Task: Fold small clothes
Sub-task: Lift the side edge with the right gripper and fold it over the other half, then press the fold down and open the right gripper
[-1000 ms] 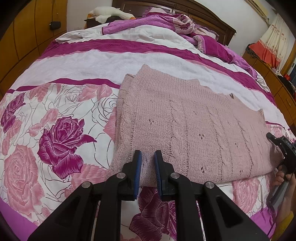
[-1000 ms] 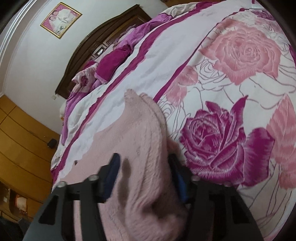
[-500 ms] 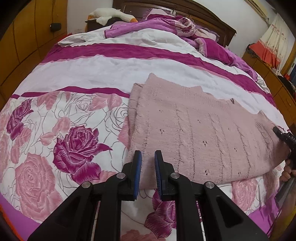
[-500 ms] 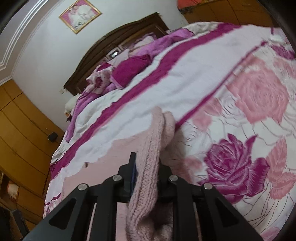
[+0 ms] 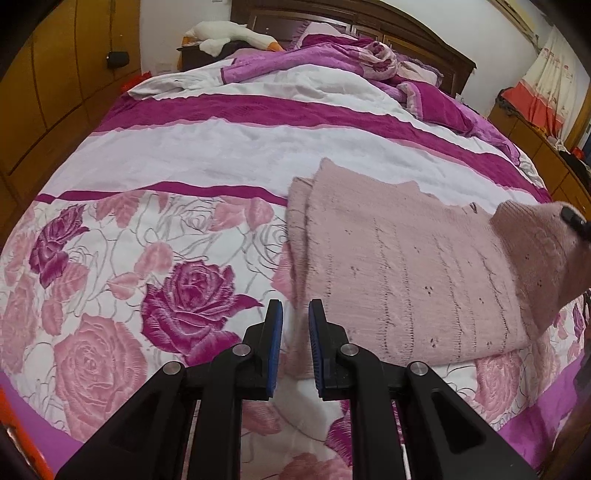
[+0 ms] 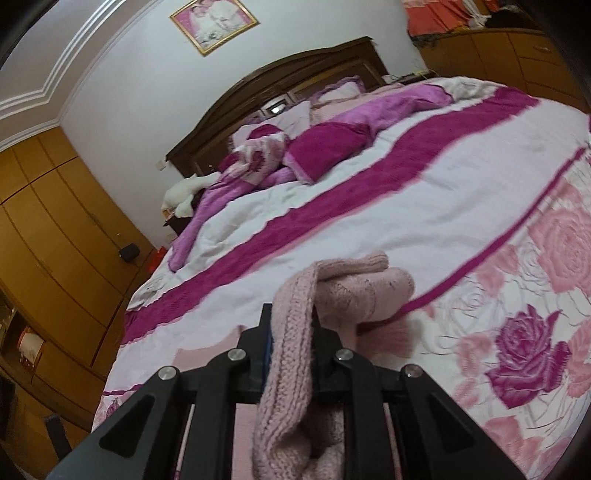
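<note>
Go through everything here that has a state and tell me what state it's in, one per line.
Sweater: partly folded, flat on the bed, right end lifted.
Right gripper: shut on the sweater's edge.
Left gripper: slightly open, empty, at the sweater's near left corner.
Bedspread: spread over the bed.
Blanket: bunched near the headboard.
Wardrobe doors: closed.

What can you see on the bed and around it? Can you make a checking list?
Surface: bed cover, white with magenta stripes and roses.
Job's things: pink knitted sweater, part-folded flat, its right end lifted.
Clutter: rumpled purple blanket; white goose toy by the headboard.
Grippers: left gripper open, holding nothing, at the sweater's near corner; right gripper shut on the sweater.
Cables: nothing seen.
Surroundings: wooden headboard, wardrobes, framed picture.
</note>
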